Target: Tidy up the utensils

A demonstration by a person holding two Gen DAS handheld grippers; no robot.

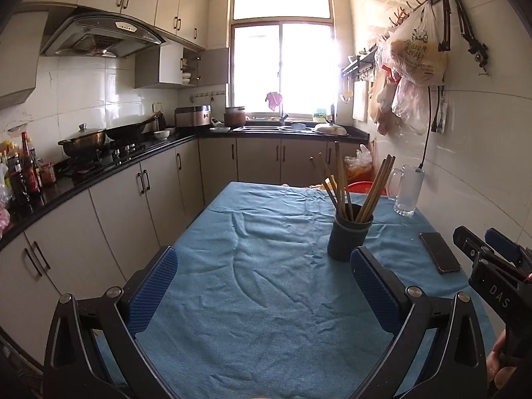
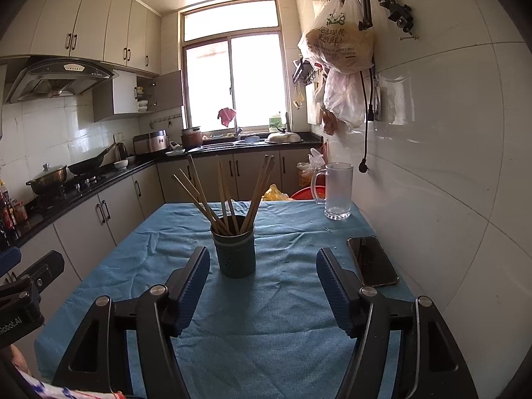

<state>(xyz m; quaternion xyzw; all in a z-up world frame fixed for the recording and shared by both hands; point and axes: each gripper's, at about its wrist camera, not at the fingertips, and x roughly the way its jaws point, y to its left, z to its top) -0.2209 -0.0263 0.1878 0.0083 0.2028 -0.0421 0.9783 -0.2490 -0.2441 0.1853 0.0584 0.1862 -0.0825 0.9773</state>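
A dark round utensil holder [image 1: 349,237] [image 2: 234,249] stands upright on the blue tablecloth [image 1: 259,266] [image 2: 266,316]. Several wooden chopsticks [image 1: 359,189] [image 2: 226,196] fan out of its top. My left gripper [image 1: 262,266] is open over bare cloth, left of the holder, with nothing between its blue pads. My right gripper [image 2: 262,266] is open just short of the holder, which sits ahead between its fingers, untouched. The right gripper also shows at the right edge of the left wrist view [image 1: 492,249].
A black phone [image 1: 439,252] [image 2: 372,261] lies flat on the cloth to the right of the holder. A glass mug [image 1: 407,189] [image 2: 336,190] stands at the table's far right corner by the tiled wall. Kitchen counters run along the left and back.
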